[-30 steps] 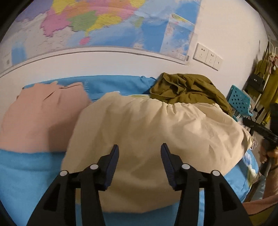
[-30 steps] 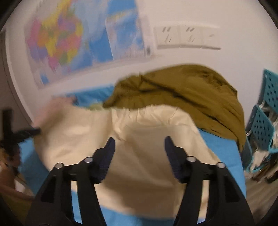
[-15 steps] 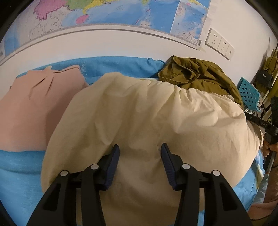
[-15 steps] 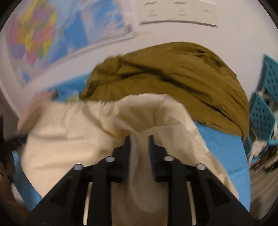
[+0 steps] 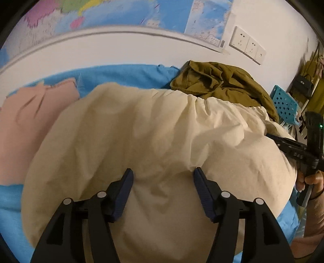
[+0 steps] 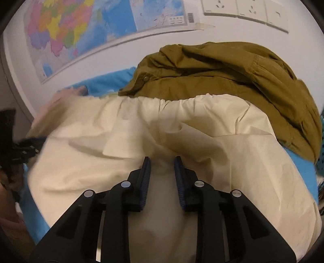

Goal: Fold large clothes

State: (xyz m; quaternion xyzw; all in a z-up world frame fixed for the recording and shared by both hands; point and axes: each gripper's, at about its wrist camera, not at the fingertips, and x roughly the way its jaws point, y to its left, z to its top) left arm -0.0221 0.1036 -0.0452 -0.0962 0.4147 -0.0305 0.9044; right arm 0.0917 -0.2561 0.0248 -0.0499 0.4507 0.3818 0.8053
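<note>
**A:** Left wrist view. What does it give you?

**B:** Your left gripper fills the lower centre, its fingers spread wide apart with the cream garment bulging between and beneath them; nothing is pinched. The garment covers the middle of the frame. At the left edge lies a pink garment, touching the cream one. At upper right sits an olive jacket, and the cream gathered hem overlaps its lower edge. Only this view shows your right hand at the right edge, holding the right gripper's black body, and a perforated teal basket beyond the jacket.

**A:** And the right wrist view?

**B:** Your right gripper is at lower centre, fingers drawn close together and clamped on a raised fold of the cream garment. The olive jacket is much larger here, across the upper right, and a snap button on it shows. The left gripper's black body appears blurred at the left edge.

**A:** Surface and room?

**B:** Everything rests on a blue bedsheet, seen as a band above the garments and again at lower left. Behind it is a white wall with a coloured map at upper left and a row of wall sockets at upper right.
</note>
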